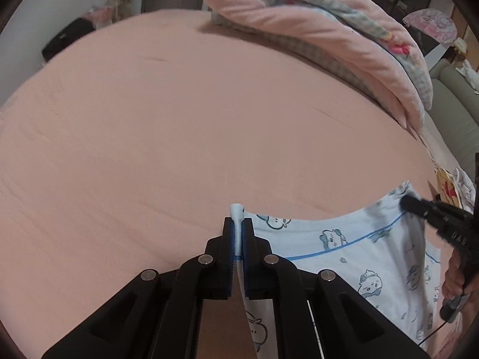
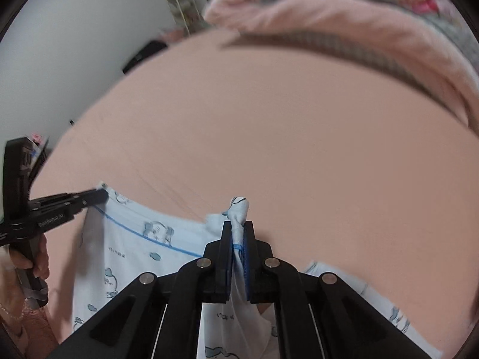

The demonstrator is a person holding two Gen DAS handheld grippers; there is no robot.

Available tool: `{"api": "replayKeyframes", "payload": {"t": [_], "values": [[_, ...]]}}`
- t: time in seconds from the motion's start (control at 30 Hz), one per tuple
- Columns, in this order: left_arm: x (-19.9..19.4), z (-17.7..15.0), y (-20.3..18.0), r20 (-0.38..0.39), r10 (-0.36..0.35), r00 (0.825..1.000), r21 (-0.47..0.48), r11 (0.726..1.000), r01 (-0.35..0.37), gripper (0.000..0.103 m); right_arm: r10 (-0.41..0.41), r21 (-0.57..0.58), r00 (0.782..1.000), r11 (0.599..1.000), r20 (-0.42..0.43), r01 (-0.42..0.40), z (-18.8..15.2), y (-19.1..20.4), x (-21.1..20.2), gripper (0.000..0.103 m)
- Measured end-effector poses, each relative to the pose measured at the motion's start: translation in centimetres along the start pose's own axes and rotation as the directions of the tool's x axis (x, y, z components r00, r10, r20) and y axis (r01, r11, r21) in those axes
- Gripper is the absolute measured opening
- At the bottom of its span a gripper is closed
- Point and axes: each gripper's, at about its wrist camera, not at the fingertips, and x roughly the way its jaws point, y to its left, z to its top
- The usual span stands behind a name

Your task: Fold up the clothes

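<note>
From the left wrist view, your left tongs (image 1: 238, 224) are clamped on a bunched corner of the light blue cartoon-print garment (image 1: 344, 257), a small tuft of cloth poking out past the tips. The garment stretches from there toward the right, over the near right part of the bed (image 1: 179, 119) with its peach sheet. Your right tongs (image 1: 407, 202) come in from the right edge and pinch the garment's other upper corner; your right hand (image 1: 456, 275) holds the handle below. A pink quilt (image 1: 314, 21), folded back, lies along the bed's far right edge.

From the right wrist view, your right tongs (image 2: 238, 227) are closed on a twisted wad of the same garment (image 2: 125, 257), its blue piping caught between the pads. The cloth spreads to the left and hangs down under the tongs. Your left tongs (image 2: 101, 194) grip its far corner near the bed's (image 2: 284, 134) left edge, your left hand (image 2: 40, 258) on the handle. The quilt (image 2: 359, 24) is blurred along the far edge.
</note>
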Motion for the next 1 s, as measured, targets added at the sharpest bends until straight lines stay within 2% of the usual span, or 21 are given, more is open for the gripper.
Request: {"api": "replayKeyframes", "payload": {"t": [0.03, 0.1, 0.17, 0.2, 0.23, 0.3, 0.4, 0.47, 0.5, 0.53, 0.57, 0.63, 0.67, 0.73, 0.77, 0.83, 0.9, 1.0], "values": [[0.4, 0.2, 0.3, -0.008, 0.016, 1.000, -0.002, 1.000, -0.016, 0.003, 0.003, 0.021, 1.000, 1.000, 0.008, -0.004, 0.1, -0.6, 0.1, 0.004], [1.9, -0.1, 1.1, -0.089, -0.037, 0.995, -0.054, 0.998, 0.033, 0.005, -0.008, 0.084, 1.000, 0.996, 0.003, 0.008, 0.1, -2.8, 1.1, 0.004], [4.2, -0.4, 0.6, -0.141, -0.037, 0.989, -0.072, 0.997, 0.027, 0.007, -0.030, 0.136, 0.995, 0.990, -0.098, 0.043, -0.7, -4.9, 4.3, 0.004], [4.5, -0.3, 0.2, -0.143, -0.019, 0.990, -0.046, 0.999, 0.013, 0.007, -0.042, 0.154, 0.991, 0.986, -0.125, 0.061, -1.4, -5.2, 5.3, 0.004], [4.4, 0.0, -0.3, -0.141, 0.006, 0.990, -0.007, 1.000, -0.007, 0.007, -0.057, 0.166, 0.992, 0.983, -0.117, 0.076, -2.1, -5.0, 5.6, 0.005], [3.8, 0.5, -0.7, -0.117, 0.053, 0.992, 0.012, 0.999, -0.052, 0.009, -0.079, 0.189, 0.991, 0.977, -0.104, 0.097, -2.1, -4.7, 4.4, 0.008], [2.2, 1.2, -0.4, -0.037, 0.146, 0.989, 0.006, 0.989, -0.146, 0.010, -0.098, 0.210, 0.995, 0.973, 0.000, 0.095, -2.0, -3.9, 0.1, 0.011], [1.0, 1.6, -0.4, 0.007, 0.108, 0.994, -0.012, 0.994, -0.107, 0.011, -0.129, 0.188, 0.991, 0.975, 0.038, 0.120, -2.5, -2.6, -3.1, 0.012], [0.5, 1.8, -0.6, 0.021, 0.074, 0.997, -0.018, 0.997, -0.074, 0.015, -0.128, 0.174, 0.991, 0.978, 0.038, 0.120, -3.1, -1.7, -4.3, 0.013], [0.1, 1.8, -1.1, 0.026, 0.027, 0.999, -0.013, 1.000, -0.027, 0.018, -0.127, 0.160, 0.991, 0.980, 0.038, 0.119, -3.8, -0.9, -5.6, 0.014], [-0.1, 1.6, -1.9, 0.020, -0.044, 0.999, 0.008, 0.999, 0.044, 0.027, -0.126, 0.145, 0.991, 0.982, 0.038, 0.119, -4.4, 0.0, -6.8, 0.014], [1.1, 1.4, -6.3, -0.029, -0.191, 0.981, 0.069, 0.979, 0.193, 0.031, -0.115, 0.132, 0.993, 0.985, 0.028, 0.110, -5.7, 1.6, -8.7, 0.016], [1.1, 0.7, -8.0, -0.068, -0.256, 0.964, 0.103, 0.960, 0.262, 0.031, -0.097, 0.146, 0.995, 0.985, 0.010, 0.094, -6.2, 2.0, -8.5, 0.016], [1.0, -1.4, -11.6, -0.150, -0.338, 0.929, 0.174, 0.916, 0.362, 0.031, -0.059, 0.180, 0.998, 0.981, -0.036, 0.065, -9.0, 2.9, -9.9, 0.016], [0.6, -2.9, -13.0, -0.195, -0.338, 0.921, 0.215, 0.901, 0.376, 0.031, -0.052, 0.195, 0.997, 0.979, -0.062, 0.063, -11.4, 4.0, -11.0, 0.016], [-0.6, -6.3, -15.4, -0.285, -0.293, 0.913, 0.303, 0.876, 0.375, 0.031, -0.086, 0.210, 0.990, 0.972, -0.109, 0.107, -15.4, 5.3, -12.2, 0.016], [-2.9, -10.2, -15.6, -0.353, -0.227, 0.908, 0.376, 0.854, 0.359, 0.031, -0.099, 0.221, 0.985, 0.967, -0.141, 0.129, -17.4, 4.9, -12.0, 0.016], [-7.4, -15.7, -13.1, -0.376, -0.128, 0.918, 0.421, 0.859, 0.292, 0.031, -0.113, 0.220, 0.975, 0.963, -0.191, 0.155, -19.6, 4.2, -11.6, 0.016]]}}
